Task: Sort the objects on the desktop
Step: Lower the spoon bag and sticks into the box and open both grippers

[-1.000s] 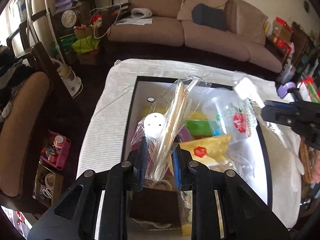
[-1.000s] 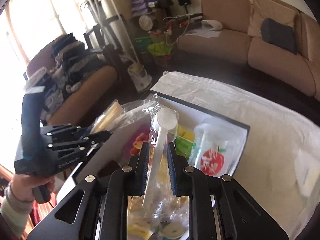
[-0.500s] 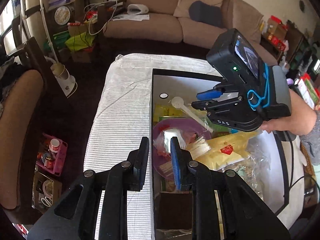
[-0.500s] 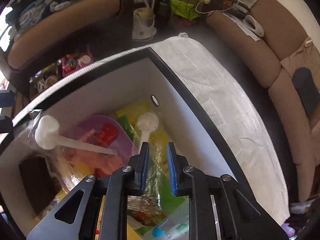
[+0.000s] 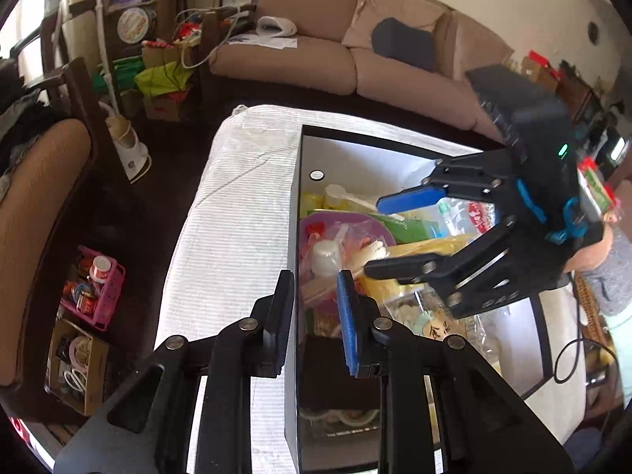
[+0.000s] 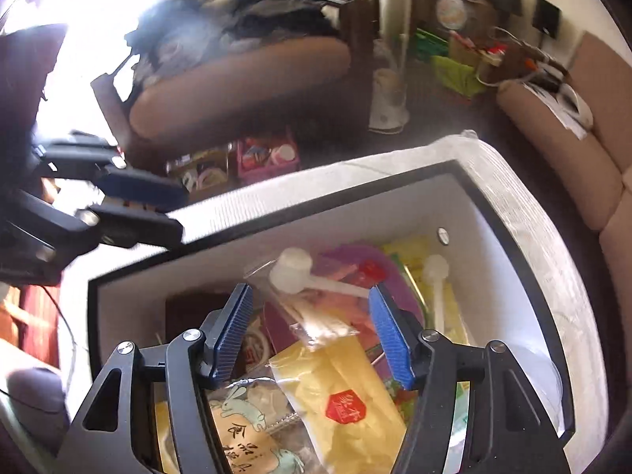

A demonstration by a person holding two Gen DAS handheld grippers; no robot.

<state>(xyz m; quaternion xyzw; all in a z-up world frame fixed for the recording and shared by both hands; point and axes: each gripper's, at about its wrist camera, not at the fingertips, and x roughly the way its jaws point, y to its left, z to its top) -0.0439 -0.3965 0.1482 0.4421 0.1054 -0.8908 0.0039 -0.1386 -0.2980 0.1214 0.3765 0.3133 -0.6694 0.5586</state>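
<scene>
Seen through the left wrist camera: the left hand-held gripper (image 5: pixel 314 308), jaws narrowly apart with nothing between them, poised over the near left wall of the black-rimmed box (image 5: pixel 294 237). Ahead and to its right, the right hand-held gripper (image 5: pixel 379 233) over the box's contents, a person's grey sleeve (image 5: pixel 612 276) behind it. Shown only here: the brown sofa (image 5: pixel 316 59) far beyond the box.

Seen through the right wrist camera: the right hand-held gripper (image 6: pixel 310 330) with jaws opening, gripping nothing, directly above the heap in the box (image 6: pixel 276 213). Just beneath it, a yellow packet (image 6: pixel 343 395) with a red seal; beyond the fingertips, a purple plate (image 6: pixel 395 276). Counted: two white scoops, one bagged (image 6: pixel 294 270), one further right (image 6: pixel 434 272). Left hand-held gripper (image 6: pixel 173 213) up left, outside the box. Striped cloth (image 6: pixel 525 205) under the box on the desk.
</scene>
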